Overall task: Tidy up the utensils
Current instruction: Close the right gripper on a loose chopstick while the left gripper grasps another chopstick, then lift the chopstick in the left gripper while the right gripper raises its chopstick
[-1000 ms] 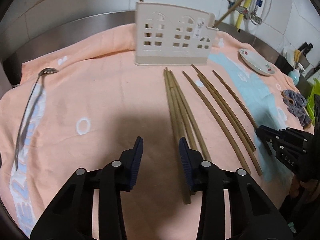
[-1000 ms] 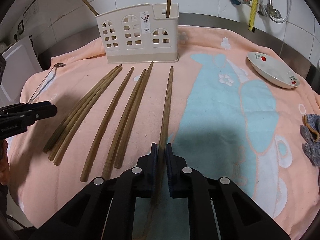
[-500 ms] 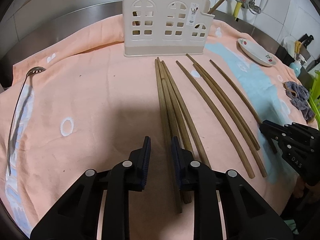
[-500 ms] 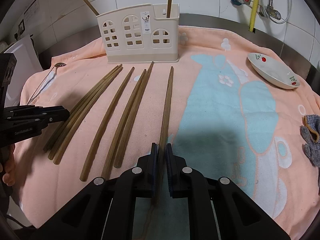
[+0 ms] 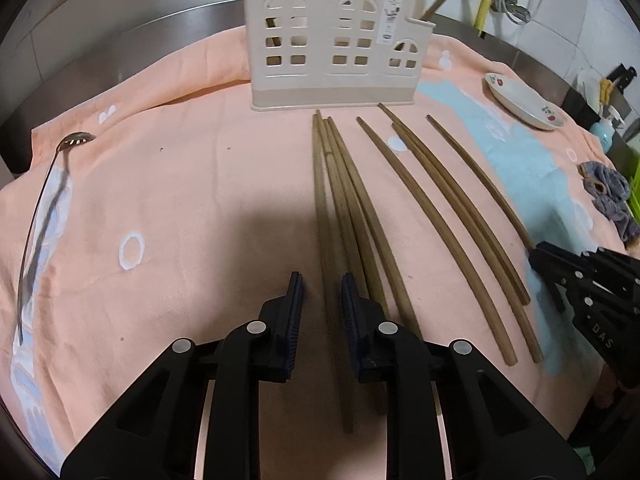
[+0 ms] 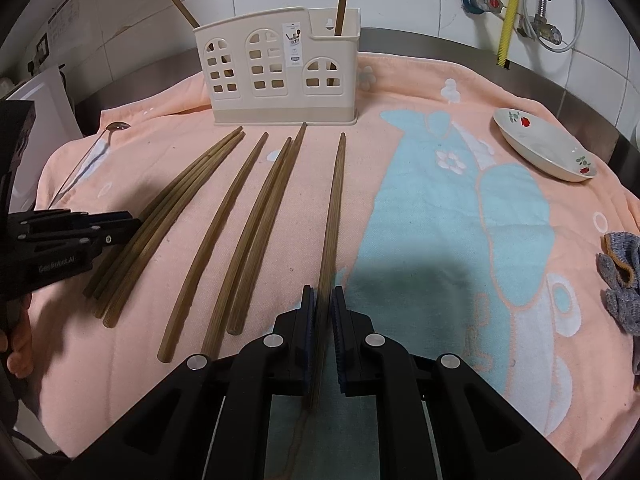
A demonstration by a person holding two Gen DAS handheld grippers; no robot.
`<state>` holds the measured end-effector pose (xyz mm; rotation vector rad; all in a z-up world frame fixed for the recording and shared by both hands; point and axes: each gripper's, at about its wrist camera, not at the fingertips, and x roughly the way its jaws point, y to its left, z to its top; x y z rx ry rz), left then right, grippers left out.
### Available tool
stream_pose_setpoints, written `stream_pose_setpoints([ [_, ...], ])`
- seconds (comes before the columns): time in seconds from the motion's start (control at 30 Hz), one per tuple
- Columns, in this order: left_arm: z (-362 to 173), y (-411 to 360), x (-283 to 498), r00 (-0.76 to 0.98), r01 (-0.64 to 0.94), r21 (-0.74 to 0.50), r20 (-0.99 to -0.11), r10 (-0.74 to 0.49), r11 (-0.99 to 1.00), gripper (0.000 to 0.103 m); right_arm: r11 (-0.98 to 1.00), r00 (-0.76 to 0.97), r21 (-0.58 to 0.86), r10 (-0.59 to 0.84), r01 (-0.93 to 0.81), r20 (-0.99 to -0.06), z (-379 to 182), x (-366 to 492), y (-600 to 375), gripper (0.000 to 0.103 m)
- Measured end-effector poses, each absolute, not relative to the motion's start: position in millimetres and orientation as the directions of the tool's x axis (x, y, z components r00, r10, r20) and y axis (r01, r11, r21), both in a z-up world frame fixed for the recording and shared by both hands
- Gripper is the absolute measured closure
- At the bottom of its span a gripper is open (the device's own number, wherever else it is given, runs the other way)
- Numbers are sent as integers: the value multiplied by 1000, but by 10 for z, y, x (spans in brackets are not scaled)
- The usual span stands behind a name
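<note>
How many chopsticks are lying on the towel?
7 that I can count: a bunch of three on the left, a single chopstick, a pair, and the held chopstick pinched by the right hand-held gripper. The bunch may hide another.

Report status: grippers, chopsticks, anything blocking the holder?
Right gripper shut on one chopstick. Left gripper straddling another, pads not touching. Holder unobstructed.
</note>
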<state>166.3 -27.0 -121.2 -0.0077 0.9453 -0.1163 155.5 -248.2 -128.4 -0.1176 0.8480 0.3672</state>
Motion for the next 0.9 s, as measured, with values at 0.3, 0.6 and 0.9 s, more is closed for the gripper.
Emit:
stream_pose_setpoints([
  [0.3,-1228,-256,1654,585,107,-71,-802,-121,992,85,935,616,53,274,-352,-739,-1305,1551,-2500,95],
  [0.6,-1168,-225,1656,583,101,-84,-802,-127,991,96,936,647,47,276,-348,-711,-1191,1479,-2548,96],
  [0.9,-788,-133,1513,655,118,-94,-741,-149,989,97,925,712,21,306,-379,-632,-748,1391,-2569,96],
])
